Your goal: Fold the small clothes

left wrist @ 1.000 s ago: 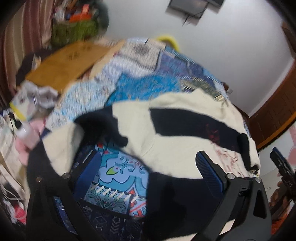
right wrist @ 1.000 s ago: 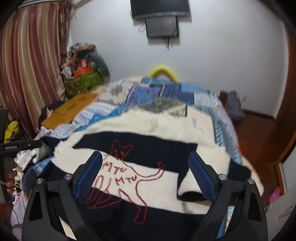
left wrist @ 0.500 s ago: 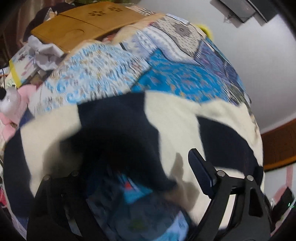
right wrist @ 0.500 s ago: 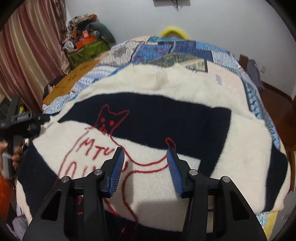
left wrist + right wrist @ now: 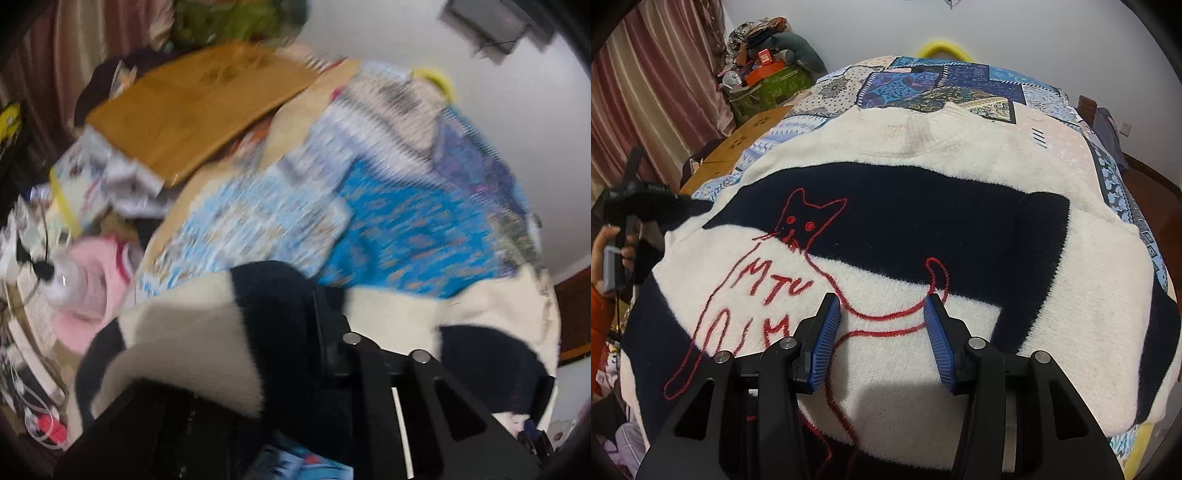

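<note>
A cream and navy striped sweater (image 5: 923,206) with a red outlined cat lies spread on the patchwork bed cover (image 5: 945,81). My right gripper (image 5: 882,317) is open, its blue pads just above the sweater's cream middle stripe, holding nothing. My left gripper (image 5: 306,325) is shut on the sweater's left sleeve (image 5: 207,332), which drapes over the fingers and hides them. It also shows in the right wrist view (image 5: 631,199) at the sweater's left edge, held in a hand.
A wooden board (image 5: 199,110) lies at the bed's left side, with papers, a pink item (image 5: 92,273) and clutter beside it. A green bag (image 5: 768,88) stands by the curtain. A yellow ring (image 5: 942,50) peeks over the bed's far end.
My left gripper has closed on the left sleeve and lifted it. My right gripper came down over the sweater's middle and narrowed its opening, then stayed still.
</note>
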{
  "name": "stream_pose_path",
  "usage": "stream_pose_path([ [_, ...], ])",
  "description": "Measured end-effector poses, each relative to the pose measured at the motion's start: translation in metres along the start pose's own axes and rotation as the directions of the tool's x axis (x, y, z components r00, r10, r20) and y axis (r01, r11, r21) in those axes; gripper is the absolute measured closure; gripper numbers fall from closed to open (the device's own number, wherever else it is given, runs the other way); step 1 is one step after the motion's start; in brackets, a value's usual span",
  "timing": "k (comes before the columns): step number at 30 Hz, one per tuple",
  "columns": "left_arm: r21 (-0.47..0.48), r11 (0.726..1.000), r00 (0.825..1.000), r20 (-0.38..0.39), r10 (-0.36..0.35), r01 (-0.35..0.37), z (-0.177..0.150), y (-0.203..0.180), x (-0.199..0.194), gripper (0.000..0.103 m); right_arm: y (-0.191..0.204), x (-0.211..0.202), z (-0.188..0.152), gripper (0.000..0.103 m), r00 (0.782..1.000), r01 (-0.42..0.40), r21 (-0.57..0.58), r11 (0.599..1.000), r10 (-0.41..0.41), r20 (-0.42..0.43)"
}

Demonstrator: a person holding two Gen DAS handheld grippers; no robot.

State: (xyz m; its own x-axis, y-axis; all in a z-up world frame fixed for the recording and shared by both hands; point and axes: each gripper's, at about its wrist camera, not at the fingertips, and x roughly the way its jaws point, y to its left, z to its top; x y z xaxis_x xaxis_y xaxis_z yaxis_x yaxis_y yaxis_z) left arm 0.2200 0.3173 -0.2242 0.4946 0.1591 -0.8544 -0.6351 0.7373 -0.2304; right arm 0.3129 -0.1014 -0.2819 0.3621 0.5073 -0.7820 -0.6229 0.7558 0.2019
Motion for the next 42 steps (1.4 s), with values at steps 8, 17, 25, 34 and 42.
stream_pose_path([
  [8, 0.321, 0.931, 0.967, 0.122, -0.223, 0.174, 0.006, -0.141, -0.088, 0.089, -0.001, -0.017, 0.006, 0.059, 0.999, -0.014, 0.012, 1.000, 0.013, 0.044],
  [17, 0.553, 0.795, 0.968, -0.109, -0.228, 0.249, -0.085, -0.249, -0.036, 0.084, -0.012, -0.057, 0.006, 0.059, 0.992, 0.018, 0.030, 0.999, -0.022, 0.120],
  [25, 0.615, 0.753, 0.969, -0.212, -0.127, 0.233, -0.148, -0.231, -0.019, 0.049, -0.021, -0.066, -0.003, 0.057, 0.992, 0.052, 0.041, 0.998, -0.056, 0.115],
  [34, 0.442, 0.853, 0.960, -0.159, -0.230, 0.278, -0.096, -0.148, -0.075, 0.035, -0.008, -0.065, 0.004, 0.052, 0.989, 0.053, 0.015, 0.999, -0.054, 0.140],
  [42, 0.386, 0.906, 0.984, -0.040, -0.173, 0.174, -0.027, -0.090, -0.058, 0.021, 0.004, -0.048, 0.014, 0.051, 0.989, 0.066, -0.011, 0.998, -0.064, 0.130],
])
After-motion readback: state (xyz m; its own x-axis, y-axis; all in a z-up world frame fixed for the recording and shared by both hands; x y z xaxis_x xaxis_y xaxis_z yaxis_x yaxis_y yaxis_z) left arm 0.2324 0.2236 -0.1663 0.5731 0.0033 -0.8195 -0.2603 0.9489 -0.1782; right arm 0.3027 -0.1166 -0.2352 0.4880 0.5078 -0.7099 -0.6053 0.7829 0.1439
